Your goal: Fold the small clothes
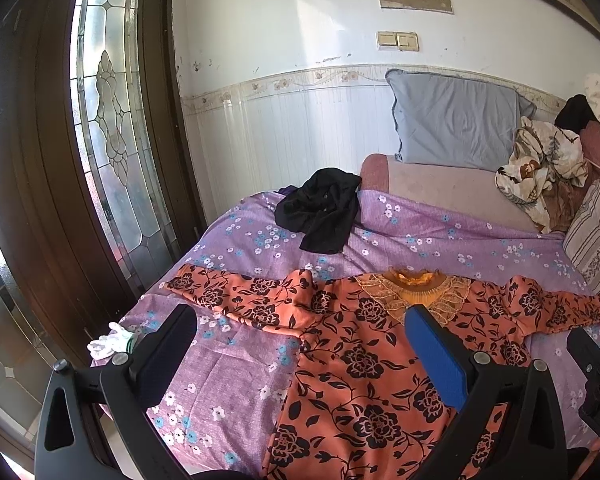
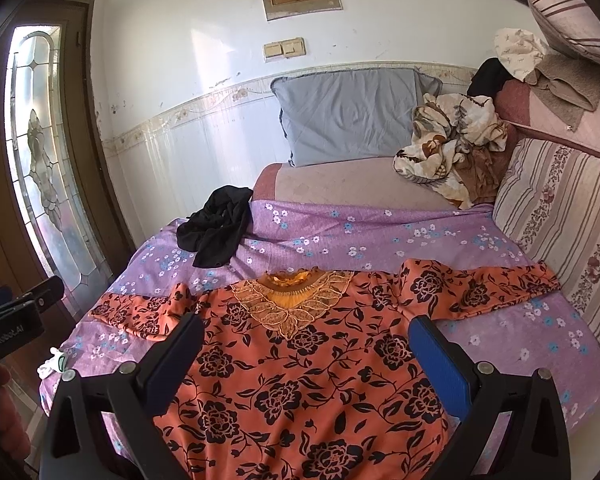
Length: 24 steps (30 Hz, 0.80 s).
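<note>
Orange floral blouse (image 2: 300,368) lies flat on the bed (image 2: 500,320); both grippers, left gripper (image 1: 300,332) and right gripper (image 2: 306,340), hover wide open; pinch each sleeve cuff, I'd say, then fold inward.

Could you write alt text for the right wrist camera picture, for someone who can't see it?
An orange dress with black flowers lies spread flat, sleeves out, on a purple floral bedsheet, framed by the open right gripper hovering above. Beyond lie a crumpled black garment and a grey pillow against the wall.
</note>
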Motion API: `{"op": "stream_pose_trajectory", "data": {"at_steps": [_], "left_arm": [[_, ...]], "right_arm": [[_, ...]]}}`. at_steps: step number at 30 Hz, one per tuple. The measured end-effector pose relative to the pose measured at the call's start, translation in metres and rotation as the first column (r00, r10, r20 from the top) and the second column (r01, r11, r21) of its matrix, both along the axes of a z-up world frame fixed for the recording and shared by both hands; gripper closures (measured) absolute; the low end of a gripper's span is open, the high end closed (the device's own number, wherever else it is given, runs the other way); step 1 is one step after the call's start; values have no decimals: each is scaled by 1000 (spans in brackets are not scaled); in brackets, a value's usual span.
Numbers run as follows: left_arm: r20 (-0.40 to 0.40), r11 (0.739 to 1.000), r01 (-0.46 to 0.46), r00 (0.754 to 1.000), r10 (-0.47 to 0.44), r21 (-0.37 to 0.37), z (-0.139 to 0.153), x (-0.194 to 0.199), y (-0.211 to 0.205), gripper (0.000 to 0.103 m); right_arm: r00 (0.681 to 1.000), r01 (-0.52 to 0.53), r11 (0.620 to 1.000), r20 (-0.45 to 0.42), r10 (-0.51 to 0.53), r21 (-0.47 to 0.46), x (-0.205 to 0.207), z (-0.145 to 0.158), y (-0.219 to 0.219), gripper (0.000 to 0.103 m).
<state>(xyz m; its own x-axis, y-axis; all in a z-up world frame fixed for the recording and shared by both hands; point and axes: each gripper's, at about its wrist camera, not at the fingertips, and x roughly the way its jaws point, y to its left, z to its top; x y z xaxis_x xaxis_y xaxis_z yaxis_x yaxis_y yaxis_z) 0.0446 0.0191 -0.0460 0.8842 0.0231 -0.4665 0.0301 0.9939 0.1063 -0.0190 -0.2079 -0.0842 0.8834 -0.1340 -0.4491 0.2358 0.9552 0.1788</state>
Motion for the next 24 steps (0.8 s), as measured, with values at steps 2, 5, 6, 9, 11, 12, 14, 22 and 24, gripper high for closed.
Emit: {"op": "stream_pose_trajectory", "data": {"at_steps": [2,5,6,9,11,12,14,22,24], "left_arm": [[-4,1000,1,1000,-1,2,-2,2,-1,0],[-9,1000,2,1000,-2,6,-4,4,-3,0],[-11,1000,2,1000,-2,6,-4,5,-3,0],[-15,1000,1,1000,-1,10,-7,9,-4,0],[-21,1000,1,1000,-1,12,-8,12,-6,0],[-23,1000,2,1000,-2,12,-9,14,-7,0],[-26,1000,3,1000,-3,14,-10,17,-8,0],[-23,1000,5,1000,-5,11,-9,21,-11,0],[-23,1000,8,1000,-7,14,-9,23,-13,0]], "right_arm": [[1000,-1,1000,-5,1,4,2,-1,-1,0],[1000,1,1000,-11,-1,7,5,-4,-2,0],[1000,2,1000,-13,-2,8,6,-4,-2,0],[1000,5,1000,-17,-5,13,10,-7,-5,0],[1000,8,1000,-20,-7,17,13,-9,-7,0],[1000,9,1000,-23,-8,19,15,-10,-7,0],[1000,10,1000,-27,-9,21,18,-11,-8,0],[1000,12,1000,-17,-11,17,25,-8,-11,0],[1000,11,1000,-17,-11,15,26,-8,-11,0]]}}
